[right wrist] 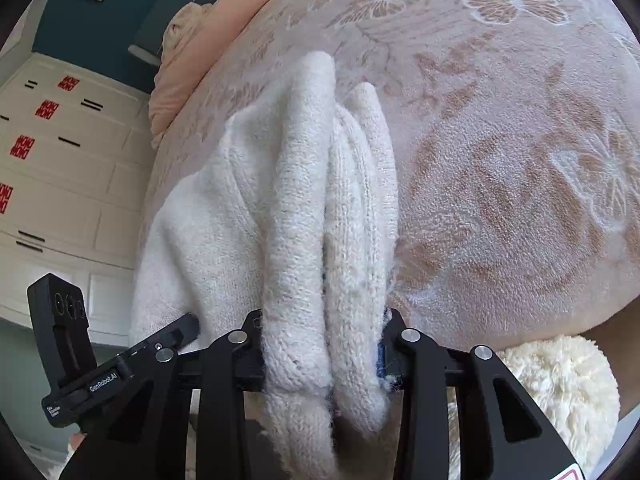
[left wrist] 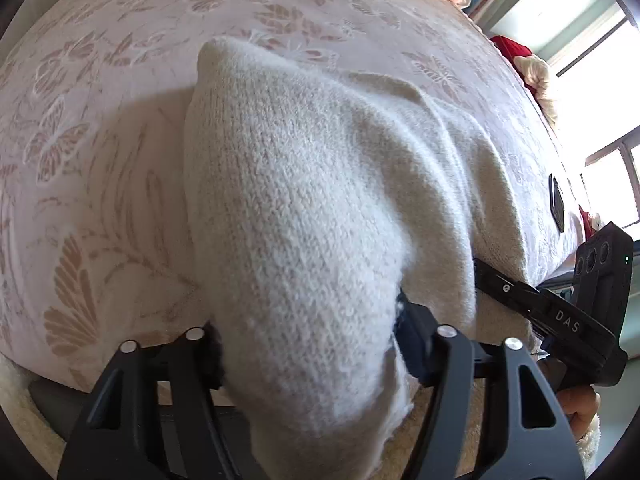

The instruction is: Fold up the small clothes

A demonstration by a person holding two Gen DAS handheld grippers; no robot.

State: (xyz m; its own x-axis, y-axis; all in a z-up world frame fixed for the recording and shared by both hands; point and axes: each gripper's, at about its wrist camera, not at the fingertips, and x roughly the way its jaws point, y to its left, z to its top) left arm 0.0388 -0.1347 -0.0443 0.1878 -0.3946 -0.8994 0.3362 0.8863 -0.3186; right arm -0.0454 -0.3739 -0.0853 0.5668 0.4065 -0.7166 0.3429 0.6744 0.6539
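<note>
Gripping the cream knit garment [left wrist: 312,216] low over the bed [left wrist: 100,152], the left hand-held gripper [left wrist: 308,344] pinches one bunched edge; just beside it, the right hand-held gripper [right wrist: 320,344] pinches gathered folds ahead of its fingers.

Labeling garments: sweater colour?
Cream-white knit sweater, plain, no pattern; clearest in the left wrist view.

left hand-held gripper [left wrist: 308,360] fingertips buried in white knit garment [left wrist: 320,208], garment's lower end cut off
</note>
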